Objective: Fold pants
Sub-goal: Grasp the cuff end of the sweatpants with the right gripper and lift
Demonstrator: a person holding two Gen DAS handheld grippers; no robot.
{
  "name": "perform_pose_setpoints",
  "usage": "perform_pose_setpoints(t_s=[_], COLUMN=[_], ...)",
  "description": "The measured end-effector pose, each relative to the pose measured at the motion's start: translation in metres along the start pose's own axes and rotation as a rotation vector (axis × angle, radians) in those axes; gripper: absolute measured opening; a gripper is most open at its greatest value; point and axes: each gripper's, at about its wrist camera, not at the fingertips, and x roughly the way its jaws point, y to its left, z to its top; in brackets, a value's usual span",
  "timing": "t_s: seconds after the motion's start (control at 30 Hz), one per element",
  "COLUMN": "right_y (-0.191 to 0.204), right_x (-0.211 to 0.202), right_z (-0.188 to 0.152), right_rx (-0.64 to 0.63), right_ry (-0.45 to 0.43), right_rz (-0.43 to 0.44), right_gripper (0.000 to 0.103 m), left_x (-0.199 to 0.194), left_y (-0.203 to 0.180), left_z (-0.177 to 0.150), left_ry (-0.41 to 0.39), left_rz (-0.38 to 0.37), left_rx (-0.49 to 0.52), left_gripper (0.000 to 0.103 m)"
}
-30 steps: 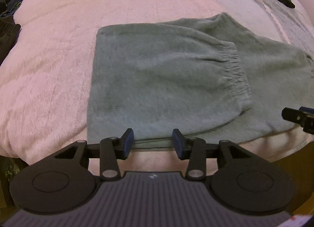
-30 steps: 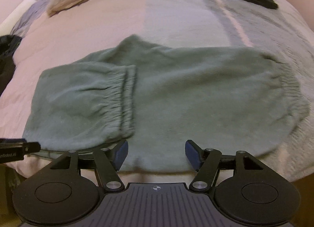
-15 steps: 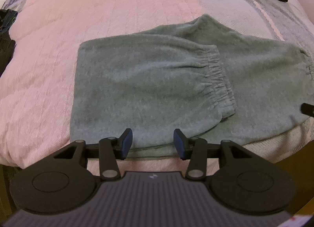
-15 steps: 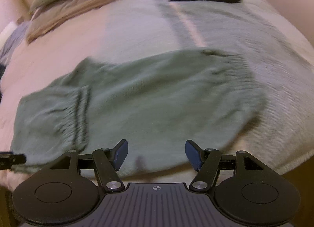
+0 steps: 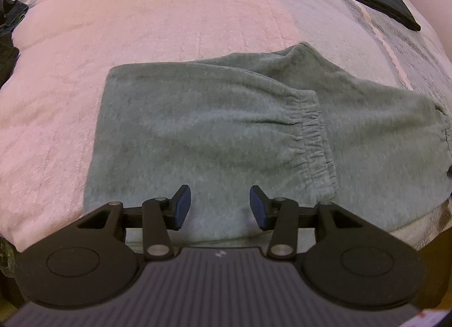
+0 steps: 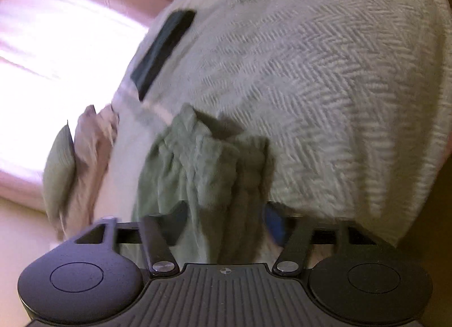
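Left wrist view: the left gripper [image 5: 219,207] hovers with jaws apart, gripping nothing, over the near edge of the grey-green fleece pants [image 5: 214,129], which lie partly folded ahead of the fingers on the pink and grey woven bedspread [image 5: 169,16].

Right wrist view, blurred: the right gripper [image 6: 226,222] is closing, a bunched fold of the pants [image 6: 203,163] between its fingers; whether the pads press it yet is unclear.

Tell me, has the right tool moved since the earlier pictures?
Yes. The right tool has swung toward the bunched waistband end of the green fleece pants, which now lies between its closing pads, and has rolled: the black folded cloth now appears tilted.
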Motion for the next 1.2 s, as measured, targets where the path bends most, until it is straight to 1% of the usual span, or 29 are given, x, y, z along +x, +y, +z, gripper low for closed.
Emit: perform_pose_setpoints(t_s=[0.03, 0.1, 0.13, 0.17, 0.2, 0.27, 0.3, 0.33, 0.37, 0.4, 0.43, 0.47, 0.53, 0.57, 0.7, 0.77, 0.83, 0.9, 0.97, 1.0, 1.13, 1.2], right_y=[0.008, 0.027, 0.036, 0.043, 0.049, 0.052, 0.049, 0.041, 0.029, 0.015, 0.004, -0.005, -0.019, -0.023, -0.04, -0.044, -0.048, -0.051, -0.054, -0.055, -0.056, -0.045], right_x=[0.002, 0.002, 0.0, -0.003, -0.008, -0.016, -0.012, -0.007, -0.001, 0.001, 0.001, 0.0, 0.0, 0.001, 0.017, 0.031, 0.04, 0.039, 0.036, 0.035, 0.036, 0.027], right_z=[0.001, -0.006, -0.011, -0.015, -0.019, -0.024, -0.028, -0.029, -0.027, -0.025, -0.021, -0.017, -0.011, -0.01, 0.0, 0.006, 0.01, 0.011, 0.009, 0.009, 0.013, 0.012], right_rx=[-0.033, -0.152, -0.214, -0.27, -0.317, -0.37, -0.372, -0.354, -0.311, -0.248, -0.18, -0.132, -0.081, -0.071, -0.042, -0.059, -0.04, -0.022, -0.006, 0.007, 0.031, 0.015], right_ry=[-0.016, -0.05, -0.073, -0.096, -0.12, -0.154, -0.146, -0.122, -0.095, -0.073, -0.069, -0.07, -0.043, -0.039, -0.025, -0.006, 0.009, 0.015, 0.023, 0.028, 0.017, 0.004], right_rz=[-0.024, -0.063, -0.077, -0.083, -0.075, -0.055, -0.079, -0.113, -0.136, -0.115, -0.094, -0.069, -0.001, 0.026, 0.194, 0.204, 0.217, 0.25, 0.29, 0.307, 0.289, 0.265], right_gripper=[0.029, 0.026, 0.022, 0.018, 0.016, 0.015, 0.015, 0.015, 0.024, 0.033, 0.049, 0.052, 0.054, 0.054, 0.054, 0.054, 0.054, 0.054, 0.045, 0.045, 0.035, 0.032], left_x=[0.001, 0.003, 0.004, 0.005, 0.006, 0.007, 0.009, 0.011, 0.013, 0.013, 0.014, 0.014, 0.013, 0.012, 0.016, 0.019, 0.02, 0.021, 0.023, 0.023, 0.022, 0.02], left_y=[-0.003, -0.011, -0.016, -0.021, -0.025, -0.033, -0.038, -0.042, -0.046, -0.049, -0.051, -0.052, -0.052, -0.051, -0.046, -0.043, -0.04, -0.036, -0.033, -0.031, -0.02, -0.009], left_z=[0.001, 0.003, 0.005, 0.006, 0.007, 0.008, 0.009, 0.009, 0.01, 0.01, 0.01, 0.011, 0.013, 0.014, 0.018, 0.019, 0.02, 0.02, 0.02, 0.02, 0.019, 0.017], left_ry=[0.0, -0.007, -0.006, -0.005, -0.002, -0.002, 0.0, 0.007, 0.015, 0.02, 0.023, 0.025, 0.027, 0.028, 0.056, 0.068, 0.074, 0.072, 0.083, 0.087, 0.071, 0.044], left_rz=[0.0, -0.002, -0.002, -0.005, -0.01, -0.007, -0.001, 0.005, 0.009, 0.008, 0.004, -0.001, -0.01, -0.015, -0.03, -0.031, -0.035, -0.044, -0.049, -0.053, -0.057, -0.07], left_rx=[0.009, 0.034, 0.049, 0.062, 0.078, 0.115, 0.134, 0.151, 0.166, 0.177, 0.184, 0.184, 0.173, 0.162, 0.097, 0.071, 0.046, 0.029, 0.012, 0.005, -0.006, -0.015], left_gripper=[0.042, 0.042, 0.042, 0.042, 0.042, 0.042, 0.042, 0.042, 0.042, 0.042, 0.042, 0.042, 0.042, 0.042, 0.042, 0.042, 0.042, 0.041, 0.041, 0.041, 0.041, 0.041])
